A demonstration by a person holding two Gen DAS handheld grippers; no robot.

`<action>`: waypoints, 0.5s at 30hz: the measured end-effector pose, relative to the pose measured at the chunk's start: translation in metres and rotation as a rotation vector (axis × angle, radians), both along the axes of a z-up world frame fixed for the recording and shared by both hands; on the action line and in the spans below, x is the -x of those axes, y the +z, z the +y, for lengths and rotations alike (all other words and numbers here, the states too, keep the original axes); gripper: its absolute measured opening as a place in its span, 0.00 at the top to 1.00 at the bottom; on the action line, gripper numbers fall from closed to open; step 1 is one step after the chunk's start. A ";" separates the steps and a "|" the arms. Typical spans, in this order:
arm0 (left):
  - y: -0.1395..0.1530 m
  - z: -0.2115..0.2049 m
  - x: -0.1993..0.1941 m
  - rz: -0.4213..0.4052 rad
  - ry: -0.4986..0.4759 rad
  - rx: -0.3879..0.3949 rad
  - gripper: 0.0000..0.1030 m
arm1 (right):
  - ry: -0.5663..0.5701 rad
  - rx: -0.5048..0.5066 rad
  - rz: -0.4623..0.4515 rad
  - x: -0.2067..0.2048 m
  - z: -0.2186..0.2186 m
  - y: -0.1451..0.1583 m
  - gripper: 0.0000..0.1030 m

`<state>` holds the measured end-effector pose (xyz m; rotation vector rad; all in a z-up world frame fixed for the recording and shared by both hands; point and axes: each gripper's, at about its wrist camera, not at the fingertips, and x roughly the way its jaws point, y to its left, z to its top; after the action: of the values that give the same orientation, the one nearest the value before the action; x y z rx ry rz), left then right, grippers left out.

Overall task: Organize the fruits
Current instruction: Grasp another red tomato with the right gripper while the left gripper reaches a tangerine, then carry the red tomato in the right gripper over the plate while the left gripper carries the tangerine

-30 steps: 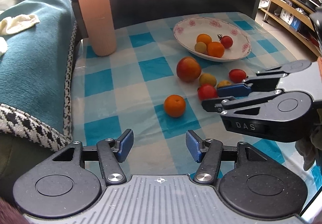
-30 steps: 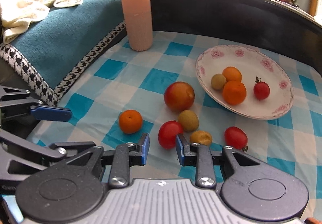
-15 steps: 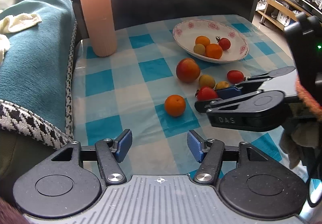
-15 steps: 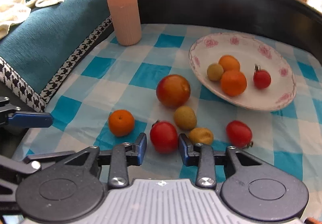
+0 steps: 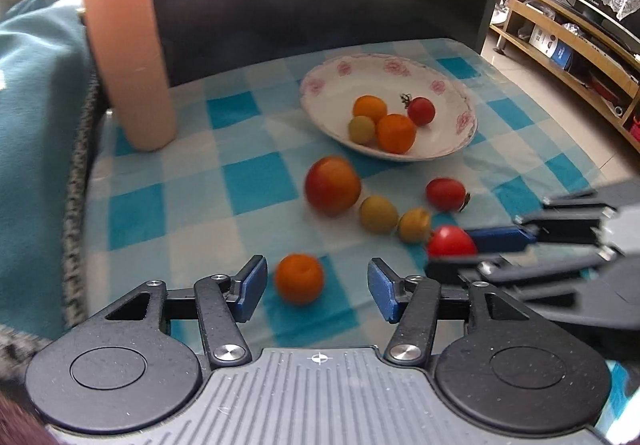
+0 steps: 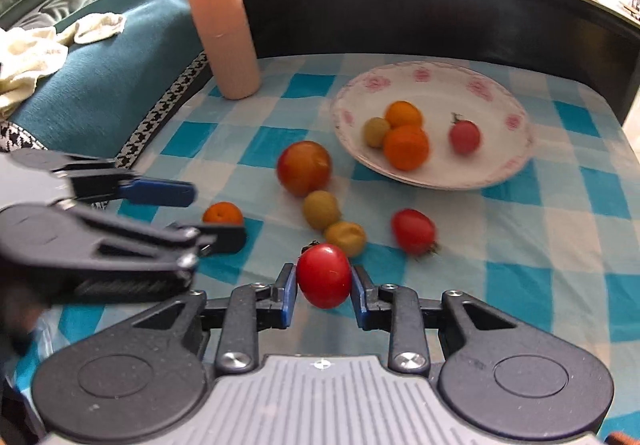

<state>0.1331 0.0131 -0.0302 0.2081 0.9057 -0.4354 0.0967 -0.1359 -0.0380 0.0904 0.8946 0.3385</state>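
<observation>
1. Counter (image 6: pixel 560 229) with a blue and white checked cloth held all the fruit, and a tall pink tube (image 6: pixel 222 25) stood at its far left corner.
2. Near the back sat the white flowered bowl (image 6: pixel 500 165). Four fruits were already in it: two oranges, one small green fruit and one small red tomato, all close together.
3. Outside the bowl, the big red and orange fruit (image 6: pixel 304 167) lay just in front of the rim. Behind it ran a short row: a green fruit (image 6: pixel 321 209) and a yellow fruit (image 6: pixel 346 237), which looked like they were touching.
4. Off to the right of that row, a red tomato (image 6: pixel 413 231) lay alone on the cloth.
5. Left gripper (image 5: pixel 316 285) had its fingers wide apart, with the small orange (image 5: pixel 299 283) sitting between them, not yet squeezed.
6. Right gripper (image 6: pixel 323 295) had its fingers closed narrow on the round red tomato (image 6: pixel 323 276), holding it from both sides. I could not tell if it was lifted off the cloth.
7. So the job looked less than half done: four fruits were in the bowl, and six were left out, one of them gripped and one about to be.
</observation>
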 end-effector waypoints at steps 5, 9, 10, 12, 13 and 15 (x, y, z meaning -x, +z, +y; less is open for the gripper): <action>-0.015 -0.010 -0.001 -0.021 0.004 -0.085 0.40 | -0.013 -0.008 0.012 0.005 -0.021 -0.003 0.57; -0.017 -0.006 -0.003 -0.032 0.036 -0.097 0.46 | -0.017 -0.011 0.018 0.005 -0.032 -0.004 0.57; -0.018 -0.005 -0.004 -0.031 0.041 -0.105 0.47 | -0.018 -0.012 0.019 0.005 -0.033 -0.003 0.57; -0.023 -0.002 -0.008 0.004 0.048 -0.105 0.53 | -0.021 -0.016 0.020 0.005 -0.036 -0.003 0.57; -0.025 -0.001 -0.009 0.014 0.052 -0.094 0.54 | -0.022 -0.017 0.021 0.005 -0.037 -0.002 0.57; -0.024 -0.002 -0.007 0.001 0.041 -0.101 0.56 | -0.021 -0.015 0.019 0.006 -0.038 -0.001 0.57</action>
<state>0.1397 0.0114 -0.0542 0.2817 0.9326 -0.3523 0.0908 -0.1742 -0.0394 0.1172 0.9091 0.3252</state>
